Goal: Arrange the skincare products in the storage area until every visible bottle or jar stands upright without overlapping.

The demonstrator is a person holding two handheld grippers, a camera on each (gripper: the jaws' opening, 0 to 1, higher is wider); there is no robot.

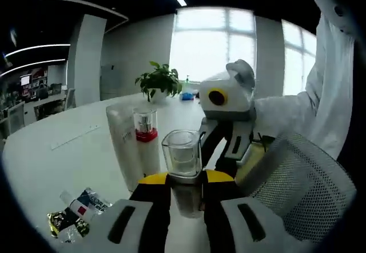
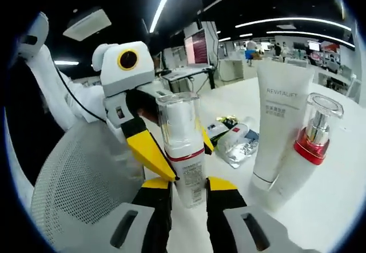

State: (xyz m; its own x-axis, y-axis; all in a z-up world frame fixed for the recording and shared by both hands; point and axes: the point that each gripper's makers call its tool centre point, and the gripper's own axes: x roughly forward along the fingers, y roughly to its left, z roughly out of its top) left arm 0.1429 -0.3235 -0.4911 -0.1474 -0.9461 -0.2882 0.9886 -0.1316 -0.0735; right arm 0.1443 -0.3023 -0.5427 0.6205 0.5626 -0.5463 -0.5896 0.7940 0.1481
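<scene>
Daylight is pouring through the window [image 1: 214,44] in the left gripper view, blowing it out white and glaring on the table [image 1: 68,144]. Ceiling strip lights [image 2: 166,1] are streaking overhead; fisheye distortion is bending and softening both views' edges

Left gripper view: tube [image 1: 127,144] and pump bottle [image 1: 147,141] centre-left, capped bottle [image 1: 182,155] right of them, sachets [image 1: 77,213] lower left.

Left tongs [image 1: 186,193] grip clear-capped bottle [image 1: 182,155] beside white tube [image 1: 127,141].
</scene>
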